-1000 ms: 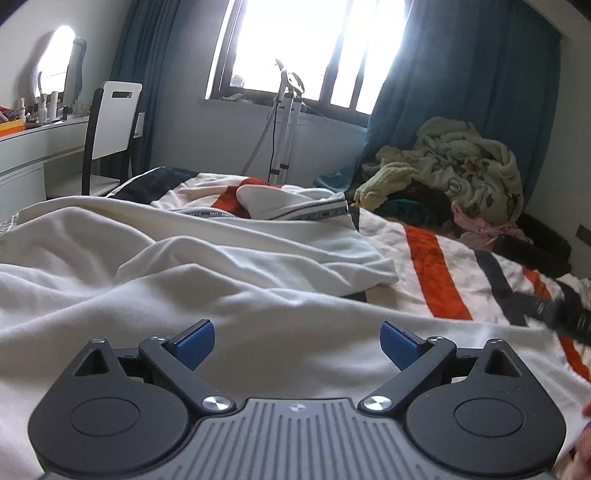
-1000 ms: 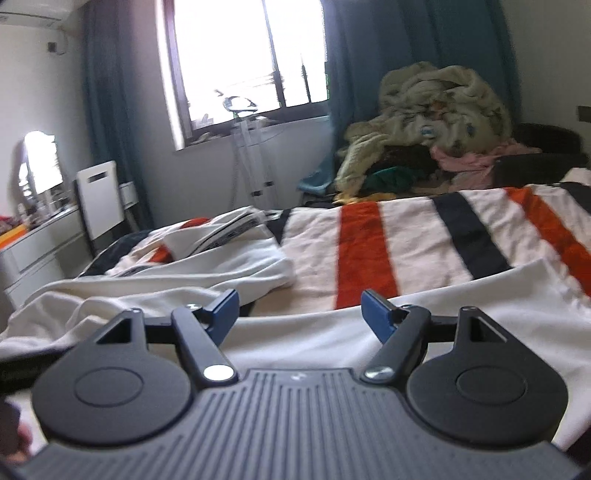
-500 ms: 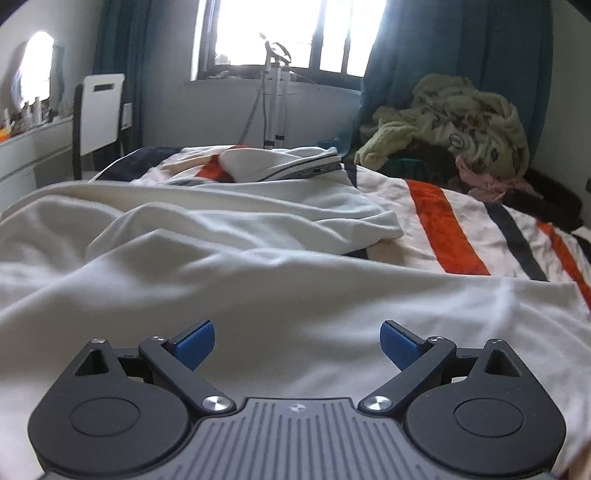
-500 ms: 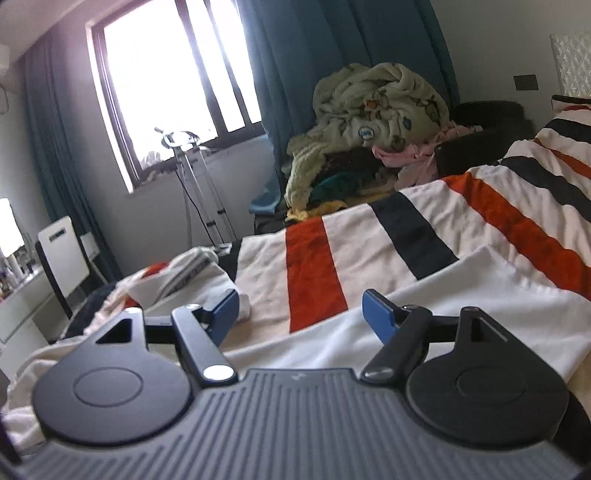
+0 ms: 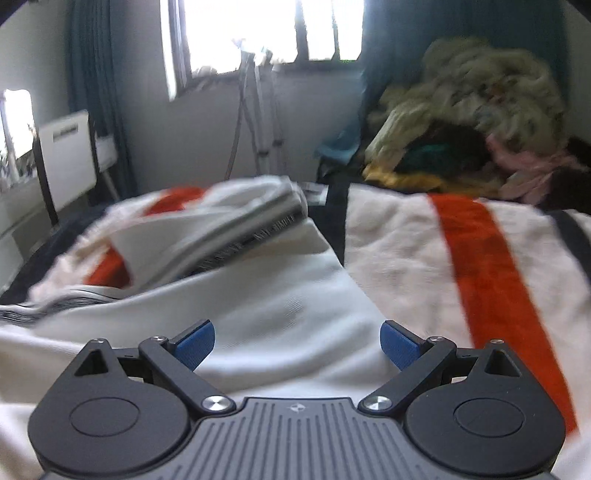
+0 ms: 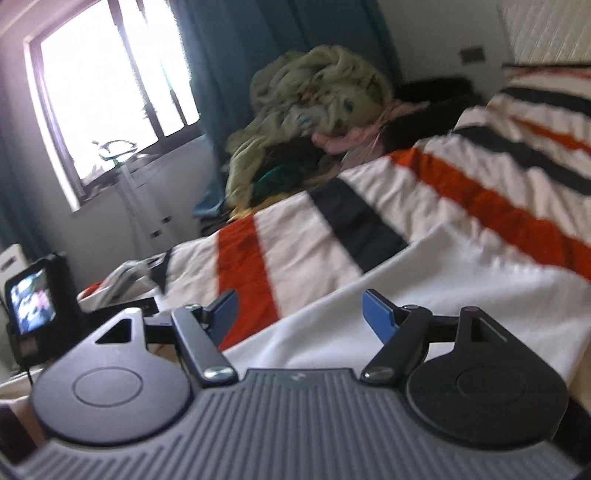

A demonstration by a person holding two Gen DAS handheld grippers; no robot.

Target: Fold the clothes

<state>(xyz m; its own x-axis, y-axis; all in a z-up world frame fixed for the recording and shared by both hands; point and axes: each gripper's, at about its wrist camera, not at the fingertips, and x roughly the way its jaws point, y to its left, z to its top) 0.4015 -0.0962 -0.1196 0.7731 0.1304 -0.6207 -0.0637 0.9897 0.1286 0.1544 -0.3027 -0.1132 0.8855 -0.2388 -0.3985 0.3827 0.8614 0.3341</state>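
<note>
Left wrist view
Left gripper (image 5: 297, 345): jaws wide apart, holding nothing, above white garment (image 5: 258, 321).
Surface: striped blanket (image 5: 480, 258); window (image 5: 258, 29) behind.

Right wrist view
Right gripper (image 6: 299, 314): jaws wide apart, holding nothing, over the white garment (image 6: 424, 291).
Room: clothes pile (image 6: 314, 110), blue curtain (image 6: 229, 55).

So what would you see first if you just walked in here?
Probably the blanket with bold orange and black stripes, spread over the bed. Then the big heap of clothes piled up behind it near the blue curtain. Up close, a white garment lies across the blanket, right in front of both open grippers, left and right.
</note>
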